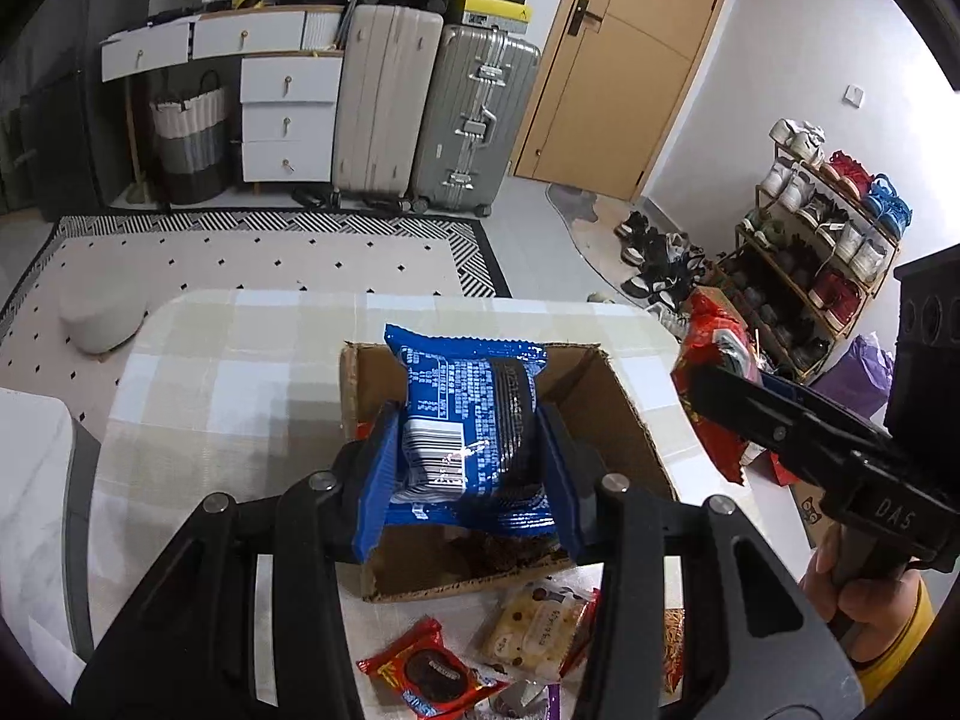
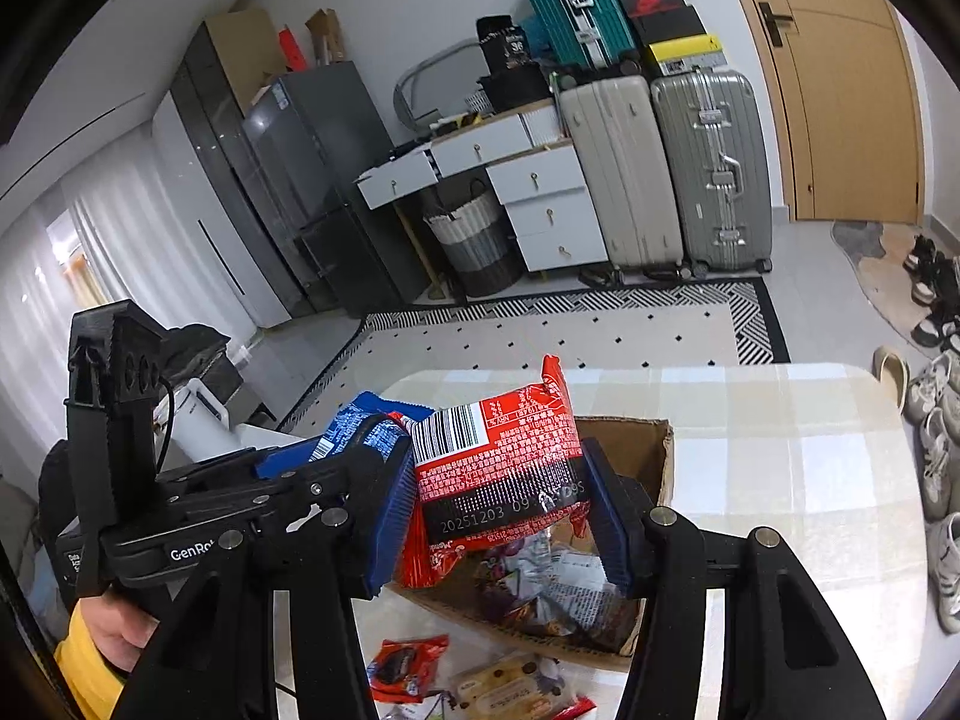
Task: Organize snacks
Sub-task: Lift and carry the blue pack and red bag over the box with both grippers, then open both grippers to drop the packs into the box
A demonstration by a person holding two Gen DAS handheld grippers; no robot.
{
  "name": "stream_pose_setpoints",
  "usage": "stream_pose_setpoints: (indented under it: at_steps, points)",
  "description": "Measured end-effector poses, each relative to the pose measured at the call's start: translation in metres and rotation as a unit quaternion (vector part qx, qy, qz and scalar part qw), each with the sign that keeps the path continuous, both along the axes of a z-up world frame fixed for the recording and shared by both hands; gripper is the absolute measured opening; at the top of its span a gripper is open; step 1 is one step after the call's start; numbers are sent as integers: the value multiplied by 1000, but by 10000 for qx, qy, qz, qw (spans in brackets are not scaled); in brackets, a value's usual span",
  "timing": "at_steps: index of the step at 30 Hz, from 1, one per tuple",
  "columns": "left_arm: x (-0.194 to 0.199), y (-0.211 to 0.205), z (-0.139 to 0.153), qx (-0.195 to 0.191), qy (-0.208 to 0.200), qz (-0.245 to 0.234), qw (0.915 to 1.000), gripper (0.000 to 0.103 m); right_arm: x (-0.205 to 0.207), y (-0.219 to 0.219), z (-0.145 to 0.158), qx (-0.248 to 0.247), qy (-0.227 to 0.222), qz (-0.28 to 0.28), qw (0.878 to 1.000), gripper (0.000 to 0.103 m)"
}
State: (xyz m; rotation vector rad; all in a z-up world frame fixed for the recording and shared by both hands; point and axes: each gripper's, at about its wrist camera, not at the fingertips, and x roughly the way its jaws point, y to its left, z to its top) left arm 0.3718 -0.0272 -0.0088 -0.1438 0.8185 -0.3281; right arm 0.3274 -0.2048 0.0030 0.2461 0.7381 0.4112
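Observation:
My left gripper (image 1: 471, 462) is shut on a blue snack packet (image 1: 468, 414), barcode side up, held over the open cardboard box (image 1: 624, 414) on the checked table. In the right wrist view my right gripper (image 2: 501, 513) is shut on a red snack packet (image 2: 498, 468) above the same cardboard box (image 2: 651, 456), which holds several wrappers. The red packet (image 1: 714, 384) and the right gripper (image 1: 720, 384) also show at the right of the left wrist view. The left gripper (image 2: 366, 450) with its blue packet (image 2: 360, 420) sits just left of the red one.
Loose snacks lie on the table in front of the box: a red cookie packet (image 1: 420, 672) and a pale biscuit packet (image 1: 534, 630). Beyond the table (image 1: 228, 360) are a patterned rug, suitcases (image 1: 474, 120), white drawers and a shoe rack (image 1: 822, 252). A hand (image 1: 864, 594) in a yellow sleeve holds the right gripper.

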Motion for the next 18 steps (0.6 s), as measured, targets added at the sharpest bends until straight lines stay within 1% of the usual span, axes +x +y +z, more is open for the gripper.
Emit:
stream_pose_setpoints:
  at_steps: [7, 11, 15, 18]
  points:
    - [21, -16, -23, 45, 163, -94, 9998, 41, 14, 1, -20, -134, 192, 7, 9997, 54]
    - [29, -22, -34, 87, 242, -166, 9995, 41, 21, -2, -29, -126, 279, -41, 9995, 54]
    - [37, -28, -43, 127, 286, -222, 9993, 41, 23, 0, -35, -200, 339, -27, 9992, 54]
    - [39, -31, -48, 116, 319, -391, 9987, 41, 24, 6, -35, -270, 347, -3, 9990, 54]
